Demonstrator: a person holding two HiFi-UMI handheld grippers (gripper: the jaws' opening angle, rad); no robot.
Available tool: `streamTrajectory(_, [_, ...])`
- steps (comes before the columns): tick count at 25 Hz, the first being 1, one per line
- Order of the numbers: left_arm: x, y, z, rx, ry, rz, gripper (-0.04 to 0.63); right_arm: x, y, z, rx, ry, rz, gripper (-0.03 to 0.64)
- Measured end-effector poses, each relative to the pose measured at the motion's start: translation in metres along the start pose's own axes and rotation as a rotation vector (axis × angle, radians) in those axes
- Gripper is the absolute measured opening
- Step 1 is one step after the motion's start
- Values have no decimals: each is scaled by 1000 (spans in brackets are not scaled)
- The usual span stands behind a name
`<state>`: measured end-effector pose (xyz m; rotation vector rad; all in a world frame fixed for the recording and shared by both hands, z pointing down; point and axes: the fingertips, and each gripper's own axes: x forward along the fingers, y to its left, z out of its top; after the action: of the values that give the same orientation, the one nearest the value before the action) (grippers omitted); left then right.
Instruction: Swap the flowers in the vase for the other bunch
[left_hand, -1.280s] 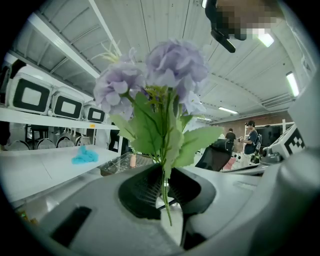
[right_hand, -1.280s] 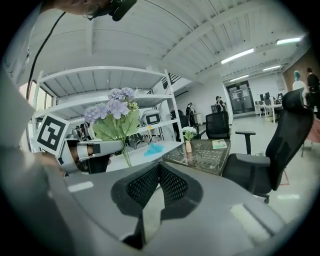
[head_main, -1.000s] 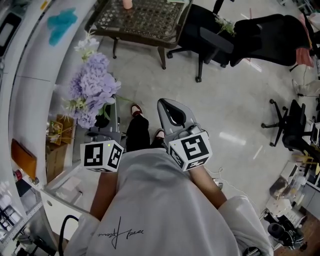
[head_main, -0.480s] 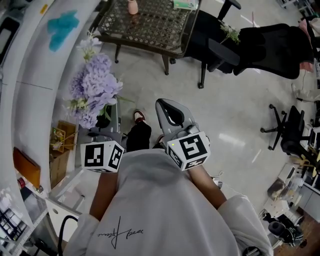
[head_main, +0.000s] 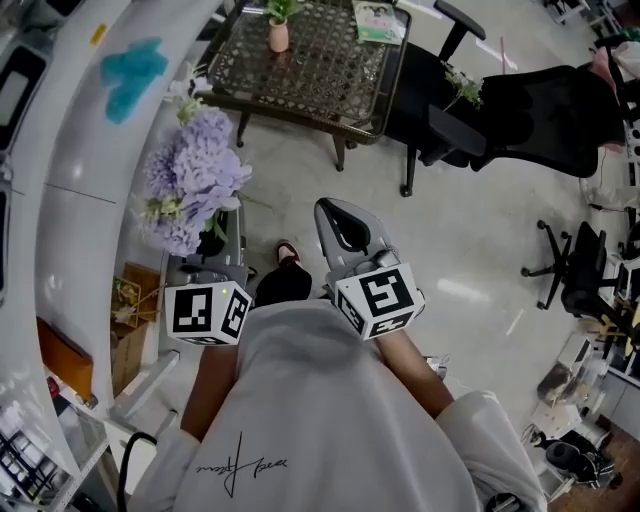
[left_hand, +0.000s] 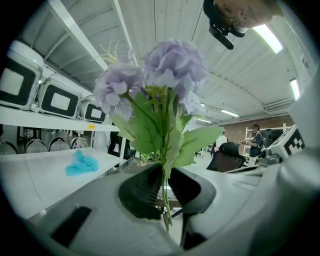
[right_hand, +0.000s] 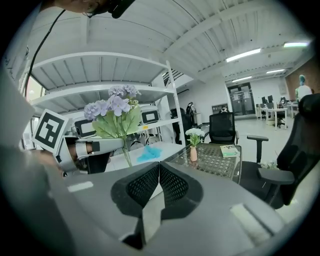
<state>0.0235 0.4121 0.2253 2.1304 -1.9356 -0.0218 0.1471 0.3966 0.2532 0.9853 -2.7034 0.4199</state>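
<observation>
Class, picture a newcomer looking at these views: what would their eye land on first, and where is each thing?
The purple flower bunch stands out at the head view's left, its stems clamped in the left gripper. Ahead, a small pink vase holding white flowers sits on the lattice table. The right gripper is shut and empty.

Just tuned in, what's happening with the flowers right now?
A person holds the purple bunch by its stems in the left gripper, jaws clamped on them. The right gripper is shut and empty. The mesh table ahead carries the small pink vase, with white flowers in it, not yet swapped.
</observation>
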Motion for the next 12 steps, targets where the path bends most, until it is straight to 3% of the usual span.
streamTrajectory(5, [5, 26, 6, -10, -9, 3, 40, 23, 6, 6, -4, -4, -22, 9])
streamTrajectory(12, [12, 31, 14, -14, -13, 11, 41, 32, 0, 16, -6, -7, -18, 15])
